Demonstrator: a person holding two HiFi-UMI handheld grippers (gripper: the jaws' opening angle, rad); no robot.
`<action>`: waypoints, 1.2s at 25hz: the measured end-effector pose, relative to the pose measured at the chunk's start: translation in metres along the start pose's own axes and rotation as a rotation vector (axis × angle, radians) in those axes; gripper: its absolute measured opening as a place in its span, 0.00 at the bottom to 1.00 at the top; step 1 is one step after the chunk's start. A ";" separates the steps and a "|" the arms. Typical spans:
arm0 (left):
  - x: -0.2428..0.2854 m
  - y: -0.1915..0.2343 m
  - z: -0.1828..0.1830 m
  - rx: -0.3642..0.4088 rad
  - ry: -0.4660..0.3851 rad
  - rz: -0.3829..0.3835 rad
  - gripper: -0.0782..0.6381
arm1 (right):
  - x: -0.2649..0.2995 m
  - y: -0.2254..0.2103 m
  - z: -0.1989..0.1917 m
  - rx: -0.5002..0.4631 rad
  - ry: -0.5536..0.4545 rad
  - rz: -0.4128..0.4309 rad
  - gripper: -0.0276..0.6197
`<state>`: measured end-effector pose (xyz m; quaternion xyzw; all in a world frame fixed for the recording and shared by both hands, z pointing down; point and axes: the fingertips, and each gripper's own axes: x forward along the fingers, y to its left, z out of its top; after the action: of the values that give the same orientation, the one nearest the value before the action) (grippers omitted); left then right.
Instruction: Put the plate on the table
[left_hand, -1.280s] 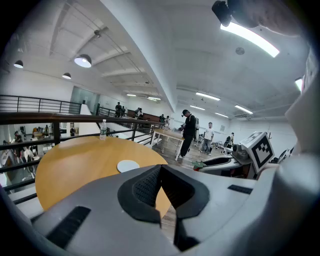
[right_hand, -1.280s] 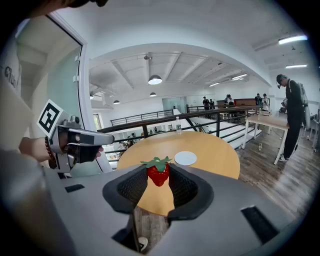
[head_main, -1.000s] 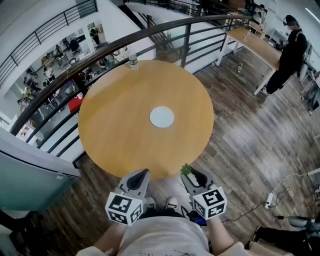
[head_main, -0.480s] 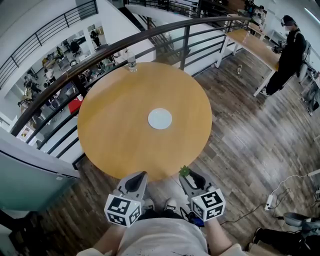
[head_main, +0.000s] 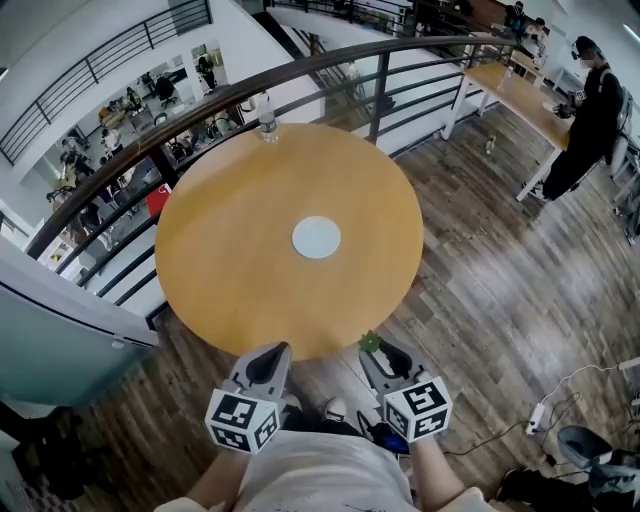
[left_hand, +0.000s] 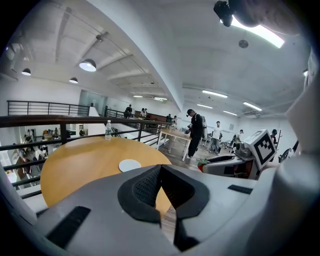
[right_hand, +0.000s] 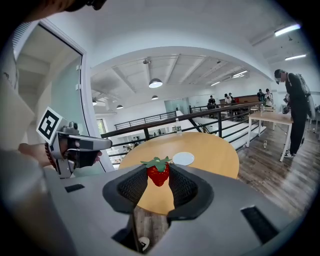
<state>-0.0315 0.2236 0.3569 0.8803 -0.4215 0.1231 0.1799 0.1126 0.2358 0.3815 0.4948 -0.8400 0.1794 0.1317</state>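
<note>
Head view: plate (head_main: 316, 237) beyond right gripper (head_main: 373, 346)

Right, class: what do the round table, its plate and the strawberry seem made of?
Round table: likely wood veneer, matt; even orange-brown top. Plate: ceramic or plastic, can't tell; plain pale disc. Strawberry: probably plastic; uniform red, stiff flat green leaves.

Place: probably an open office, mezzanine level
Evidence: railing (head_main: 378, 100), work desks (head_main: 120, 115) below, strip ceiling lights (left_hand: 257, 31)

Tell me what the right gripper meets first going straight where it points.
Probably the round table near its edge, led by the strawberry it holds; the white plate lies farther on. Height is unclear.
</note>
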 end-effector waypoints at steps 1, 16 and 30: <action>0.001 -0.002 0.000 -0.004 -0.002 0.004 0.14 | 0.000 -0.002 0.000 -0.003 0.002 0.004 0.27; 0.055 0.039 0.029 -0.014 -0.015 -0.027 0.14 | 0.055 -0.028 0.034 -0.008 -0.002 -0.004 0.27; 0.116 0.111 0.067 0.013 0.020 -0.112 0.14 | 0.136 -0.051 0.069 0.036 0.006 -0.073 0.27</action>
<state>-0.0430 0.0494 0.3624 0.9024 -0.3688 0.1245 0.1850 0.0898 0.0773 0.3824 0.5267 -0.8178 0.1911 0.1315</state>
